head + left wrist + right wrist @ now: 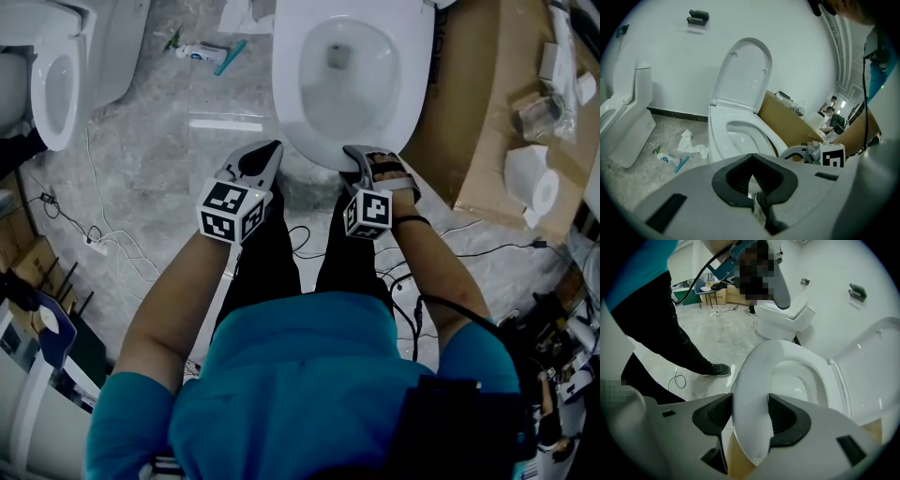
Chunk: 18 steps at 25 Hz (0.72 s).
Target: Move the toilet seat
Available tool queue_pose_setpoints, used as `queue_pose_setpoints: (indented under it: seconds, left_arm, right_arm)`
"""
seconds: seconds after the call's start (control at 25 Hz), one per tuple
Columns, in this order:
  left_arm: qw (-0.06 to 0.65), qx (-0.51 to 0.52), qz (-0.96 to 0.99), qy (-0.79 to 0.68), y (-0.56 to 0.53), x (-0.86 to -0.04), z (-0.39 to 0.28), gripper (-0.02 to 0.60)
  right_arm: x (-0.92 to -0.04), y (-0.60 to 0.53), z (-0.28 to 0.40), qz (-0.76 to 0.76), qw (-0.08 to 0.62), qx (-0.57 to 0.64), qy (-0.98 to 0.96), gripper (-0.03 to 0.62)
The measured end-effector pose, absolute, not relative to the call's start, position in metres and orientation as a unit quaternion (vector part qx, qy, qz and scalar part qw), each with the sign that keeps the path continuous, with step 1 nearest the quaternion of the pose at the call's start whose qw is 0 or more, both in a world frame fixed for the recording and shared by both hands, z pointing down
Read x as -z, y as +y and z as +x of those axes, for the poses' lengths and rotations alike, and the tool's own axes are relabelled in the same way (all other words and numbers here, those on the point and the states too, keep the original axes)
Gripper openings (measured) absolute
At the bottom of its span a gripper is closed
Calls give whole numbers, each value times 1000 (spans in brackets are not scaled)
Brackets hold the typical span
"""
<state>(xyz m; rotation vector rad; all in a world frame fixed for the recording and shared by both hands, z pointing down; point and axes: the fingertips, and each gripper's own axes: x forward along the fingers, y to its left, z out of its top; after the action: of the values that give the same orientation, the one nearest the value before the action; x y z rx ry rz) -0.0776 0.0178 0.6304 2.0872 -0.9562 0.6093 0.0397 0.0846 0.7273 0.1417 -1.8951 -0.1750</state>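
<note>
Two grippers are being held at the front of the bowl (342, 70). The toilet seat (754, 366) is being clamped at its front rim between the right gripper's (750, 416) jaws, seemingly for hinging it toward the upright lid (745, 77). The left gripper (752, 178) is being held clenched on nothing, just off the rim, likely in reserve.

Overhead, two low (toilet seat (289, 89) shared)

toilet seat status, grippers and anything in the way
Right gripper clamped on toilet seat, front rim. Left gripper shut, empty, clear of the seat. Lid upright behind; nothing seen blocking the seat.
</note>
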Motion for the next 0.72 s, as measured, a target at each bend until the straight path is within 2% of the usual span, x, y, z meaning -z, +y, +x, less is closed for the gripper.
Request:
queue_pose_setpoints:
  seconds: [0.72]
  left_arm:
    - [378, -212, 819, -377, 11, -607, -72, 3]
  right_arm:
    - [-683, 77, 42, 113, 549, 118, -820, 219]
